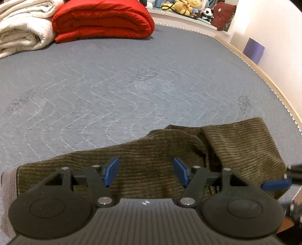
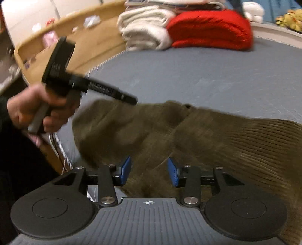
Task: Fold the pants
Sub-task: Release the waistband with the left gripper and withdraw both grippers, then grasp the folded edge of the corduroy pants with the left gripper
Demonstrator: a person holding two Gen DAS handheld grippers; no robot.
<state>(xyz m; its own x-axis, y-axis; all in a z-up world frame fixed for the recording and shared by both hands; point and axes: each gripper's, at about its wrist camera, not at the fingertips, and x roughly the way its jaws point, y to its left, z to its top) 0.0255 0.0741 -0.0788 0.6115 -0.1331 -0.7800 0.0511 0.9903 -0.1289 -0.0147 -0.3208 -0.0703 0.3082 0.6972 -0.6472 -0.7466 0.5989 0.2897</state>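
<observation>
On the grey bed (image 1: 132, 79), the olive pants (image 1: 151, 160) lie crumpled at lower frame under both grippers' wide, empty jaws; I'd pinch the waistband corners and pull flat first.

Pants at the near edge of the mattress, bedding stacked at the far end.

In the left wrist view the pants (image 1: 169, 150) lie on the mattress (image 1: 122, 84) at 5 o'clock; two folded blankets (image 1: 102, 20) sit side by side at 11 o'clock, with stuffed toys (image 1: 188, 7) on a ledge behind at 1 o'clock. The left gripper (image 1: 146, 171) hovers over the pants, the right gripper (image 2: 149, 170) likewise.
</observation>
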